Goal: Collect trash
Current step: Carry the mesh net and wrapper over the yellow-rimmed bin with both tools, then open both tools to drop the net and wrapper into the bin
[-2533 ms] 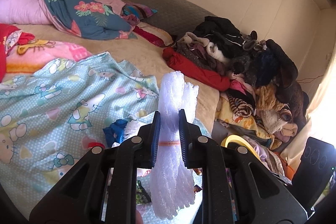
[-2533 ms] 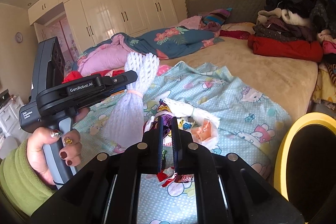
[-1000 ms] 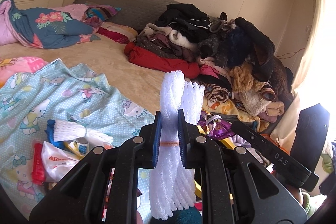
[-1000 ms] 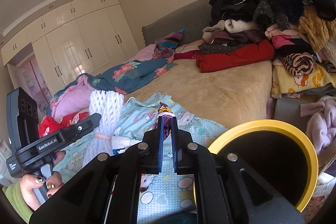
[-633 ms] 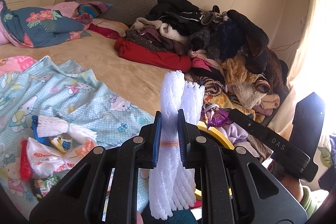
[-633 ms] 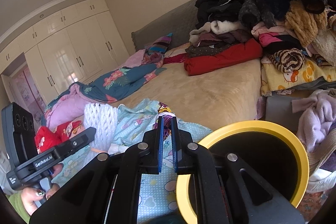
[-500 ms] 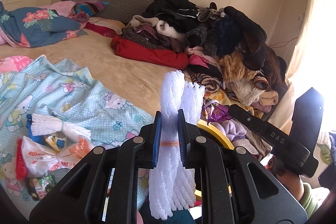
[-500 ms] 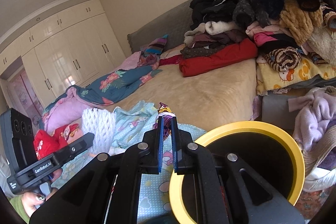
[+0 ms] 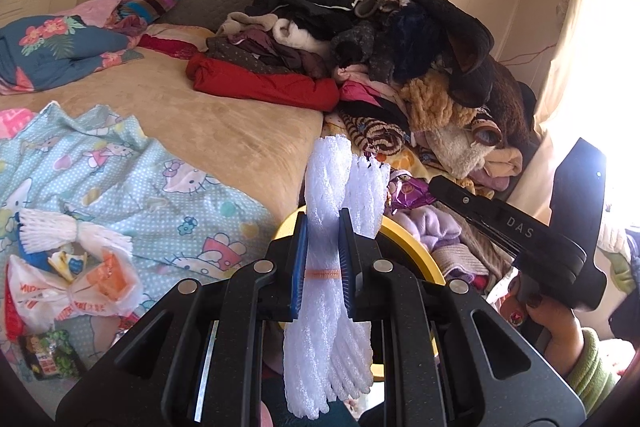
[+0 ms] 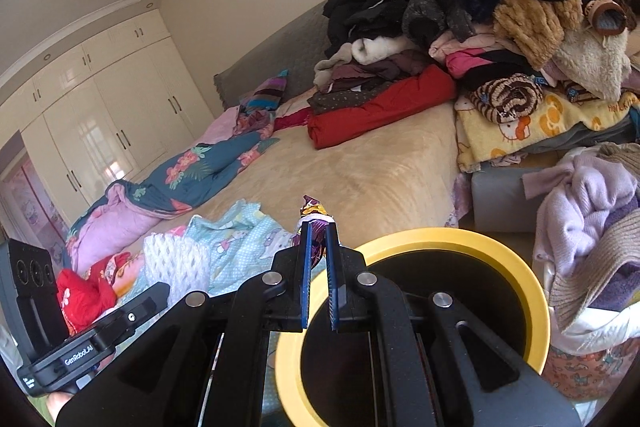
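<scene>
White foam fruit netting (image 9: 328,227), bunched and tied at its waist with an orange band, is pinched upright in the left gripper (image 9: 323,267), long axis vertical, its frayed ends standing above and hanging below the closed jaws. The right gripper (image 10: 318,279) is likewise clamped shut, on a purple candy wrapper (image 10: 314,217) that pokes up past its tips. What the coming drop turns on is the yellow-rimmed bin (image 10: 536,291): in the right wrist view its dark mouth lies directly below and just right of the right gripper's tips, so that hand looks the nearer and needs little more than a short push forward before letting go. From the left wrist view only an arc of the rim shows just beyond the netting, so the left gripper seems to sit a little short of the opening, though the netting hides the exact gap. The two tools are close together at the bin, and crowding at the rim is the likeliest snag. More rubbish waits on the cartoon-cat blanket (image 9: 168,195) to the near left: another foam net (image 9: 72,233), a knotted plastic bag (image 9: 68,291), and a small dark packet (image 9: 48,355). A clothes pile (image 9: 380,39) rises far right, clear of the path.
</scene>
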